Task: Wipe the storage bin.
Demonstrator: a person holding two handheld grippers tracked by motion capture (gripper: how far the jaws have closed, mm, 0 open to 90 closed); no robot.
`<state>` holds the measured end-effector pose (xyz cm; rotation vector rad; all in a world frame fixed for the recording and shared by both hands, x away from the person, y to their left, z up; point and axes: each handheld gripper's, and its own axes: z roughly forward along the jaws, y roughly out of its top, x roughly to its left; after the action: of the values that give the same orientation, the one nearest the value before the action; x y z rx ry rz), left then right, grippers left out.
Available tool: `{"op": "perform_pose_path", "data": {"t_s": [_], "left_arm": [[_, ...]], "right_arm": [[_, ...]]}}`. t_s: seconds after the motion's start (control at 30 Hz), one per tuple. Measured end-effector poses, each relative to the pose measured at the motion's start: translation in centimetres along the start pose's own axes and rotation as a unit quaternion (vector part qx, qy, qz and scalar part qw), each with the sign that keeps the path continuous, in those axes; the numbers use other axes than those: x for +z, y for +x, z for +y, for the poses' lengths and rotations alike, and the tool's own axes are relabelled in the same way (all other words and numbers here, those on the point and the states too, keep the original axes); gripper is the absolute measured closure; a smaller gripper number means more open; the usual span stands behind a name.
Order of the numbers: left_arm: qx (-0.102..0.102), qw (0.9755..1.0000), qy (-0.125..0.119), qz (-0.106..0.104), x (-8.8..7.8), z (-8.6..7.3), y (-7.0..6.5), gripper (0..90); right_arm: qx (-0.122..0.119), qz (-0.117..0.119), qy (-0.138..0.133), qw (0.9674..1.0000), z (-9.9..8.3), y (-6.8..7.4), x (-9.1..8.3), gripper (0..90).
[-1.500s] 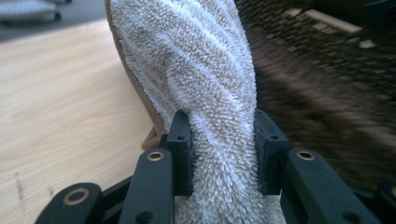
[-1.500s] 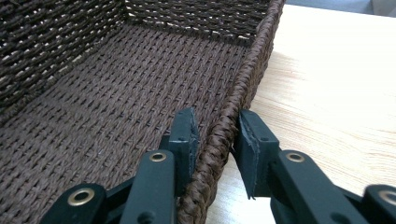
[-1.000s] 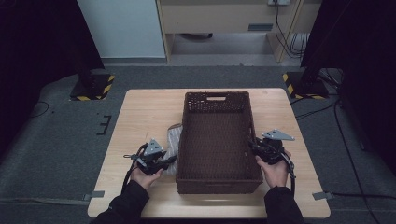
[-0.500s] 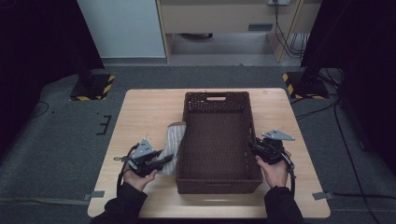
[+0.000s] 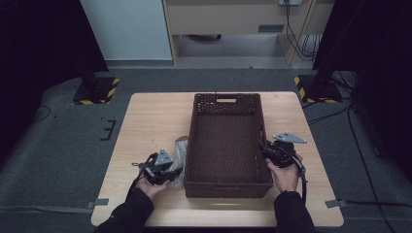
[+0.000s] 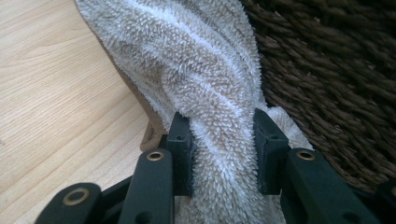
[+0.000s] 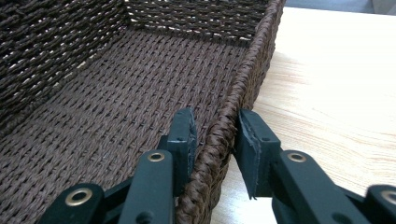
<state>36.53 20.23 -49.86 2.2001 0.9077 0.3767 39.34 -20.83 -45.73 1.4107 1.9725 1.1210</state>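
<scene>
Right gripper (image 7: 215, 135) jaws clamp basket (image 7: 116, 93) rim wall at 6 o'clock; tabletop (image 7: 336, 84) at 3 o'clock.

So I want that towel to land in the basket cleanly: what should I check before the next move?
1. Left gripper shut on fluffy towel: ok.
2. Right gripper clamps wicker basket rim: ok.
3. Basket floor free for the towel: ok.
4. Towel lifted clear of table: not ok, it lies beside the basket wall.
5. Towel free of snags on the weave: cannot tell.
</scene>
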Motion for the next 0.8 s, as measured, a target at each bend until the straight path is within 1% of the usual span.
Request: {"op": "perform_pose_path", "data": {"t_s": [0.07, 0.13, 0.2, 0.23, 0.27, 0.3, 0.33, 0.4, 0.43, 0.47, 0.5, 0.53, 0.57, 0.6, 0.63, 0.7, 0.77, 0.8], "left_arm": [[-0.007, 1.0000, -0.006, 0.001, -0.4, 0.0, 0.2, 64.5], [-0.020, 0.9994, -0.027, -0.002, -1.3, 0.1, 0.5, 64.5], [-0.034, 0.9982, -0.049, -0.007, -2.2, 0.1, 0.7, 64.4], [-0.037, 0.9973, -0.064, -0.009, -2.9, 0.2, 0.7, 64.5], [-0.037, 0.9967, -0.071, -0.010, -3.3, 0.2, 0.6, 64.5], [-0.037, 0.9956, -0.085, -0.014, -3.9, 0.2, 0.5, 64.5], [-0.034, 0.9950, -0.093, -0.015, -4.3, 0.3, 0.3, 64.5], [-0.031, 0.9935, -0.108, -0.018, -5.0, 0.3, -0.1, 64.4], [-0.032, 0.9923, -0.119, -0.019, -5.5, 0.2, -0.4, 64.4], [-0.032, 0.9917, -0.124, -0.018, -5.7, 0.2, -0.5, 64.4], [-0.029, 0.9908, -0.131, -0.018, -5.9, 0.2, -0.8, 64.4], [-0.026, 0.9902, -0.136, -0.019, -6.0, 0.3, -0.9, 64.5], [-0.023, 0.9896, -0.140, -0.020, -6.1, 0.4, -1.1, 64.5], [-0.019, 0.9893, -0.143, -0.022, -6.0, 0.5, -1.3, 64.5], [-0.014, 0.9894, -0.143, -0.023, -5.9, 0.5, -1.4, 64.4], [-0.004, 0.9904, -0.136, -0.025, -5.6, 0.6, -1.7, 64.4], [0.008, 0.9924, -0.121, -0.019, -5.0, 0.6, -2.0, 64.4], [0.011, 0.9931, -0.115, -0.018, -4.8, 0.6, -2.1, 64.4]], "right_arm": [[0.001, 0.002, 0.000, 1.0000, 0.0, 0.0, 0.0, 67.7], [0.001, 0.005, -0.002, 1.0000, 0.0, 0.0, -0.1, 66.1], [0.007, 0.008, -0.004, 0.9999, 0.0, 0.0, -0.3, 61.4], [0.010, 0.010, -0.008, 0.9999, 0.1, 0.0, -0.4, 57.7], [0.013, 0.014, -0.023, 0.9996, 0.2, -0.1, -0.8, 55.3], [0.016, 0.017, -0.032, 0.9992, 0.3, -0.2, -1.1, 53.7], [0.018, 0.022, -0.038, 0.9989, 0.4, -0.2, -1.6, 52.3], [0.003, 0.027, -0.031, 0.9991, 0.4, 0.0, -2.2, 52.1], [-0.002, 0.029, -0.027, 0.9992, 0.3, 0.1, -2.4, 52.1], [-0.012, 0.032, -0.020, 0.9992, 0.1, 0.2, -2.7, 53.3], [-0.013, 0.033, -0.017, 0.9992, 0.0, 0.2, -2.9, 55.2], [-0.017, 0.034, -0.007, 0.9992, -0.2, 0.3, -2.9, 57.8], [-0.020, 0.035, -0.001, 0.9992, -0.4, 0.3, -2.9, 61.1], [-0.022, 0.034, 0.003, 0.9992, -0.5, 0.4, -2.7, 61.2], [-0.016, 0.029, 0.001, 0.9994, -0.6, 0.5, -2.7, 62.8], [-0.011, 0.021, 0.006, 0.9997, -0.5, 0.7, -2.7, 65.3], [-0.005, 0.009, 0.001, 0.9999, -0.6, 0.9, -2.6, 67.1], [-0.001, 0.004, -0.002, 1.0000, -0.6, 0.9, -2.5, 67.8]]}}
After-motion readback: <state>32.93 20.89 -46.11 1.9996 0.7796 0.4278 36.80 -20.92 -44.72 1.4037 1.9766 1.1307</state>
